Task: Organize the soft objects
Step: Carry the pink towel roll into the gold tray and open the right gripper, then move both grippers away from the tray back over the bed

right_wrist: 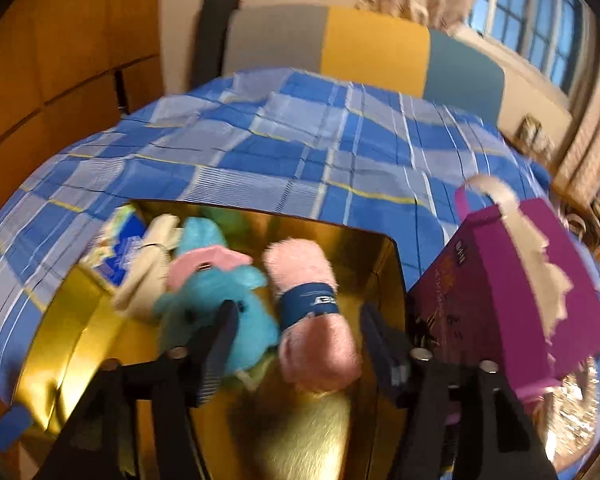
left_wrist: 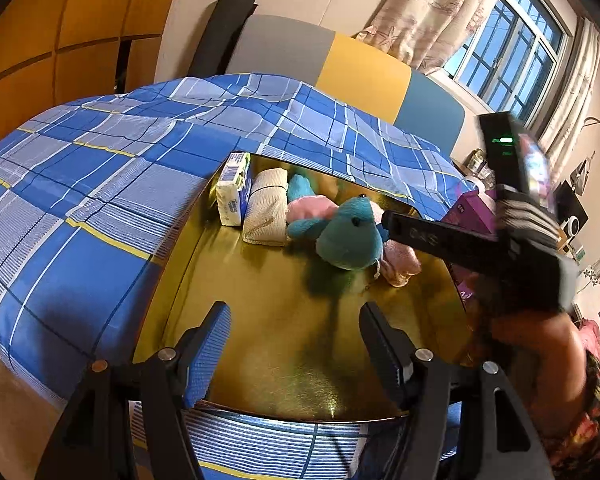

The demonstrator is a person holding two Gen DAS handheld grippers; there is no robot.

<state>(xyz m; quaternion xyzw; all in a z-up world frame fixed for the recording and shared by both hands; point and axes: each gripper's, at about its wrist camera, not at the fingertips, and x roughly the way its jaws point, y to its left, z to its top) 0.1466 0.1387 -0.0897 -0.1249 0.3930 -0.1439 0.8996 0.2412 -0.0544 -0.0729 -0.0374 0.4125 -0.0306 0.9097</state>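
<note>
Both jaws wide, right gripper astride one pink roll; one teal plush, one tissue pack

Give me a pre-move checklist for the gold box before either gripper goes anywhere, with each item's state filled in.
1. Right gripper let go of the pink rolled towel: ok, the jaws stand wide and the roll lies between them, untouched.
2. Left gripper free: ok, open with nothing between its fingers.
3. Pink rolled towel inside the gold box: ok, beside the teal plush toy.
4. Tissue pack and beige roll at the far wall of the box: ok, side by side.
5. Purple box clear of the right gripper: cannot tell, it stands very close.
</note>
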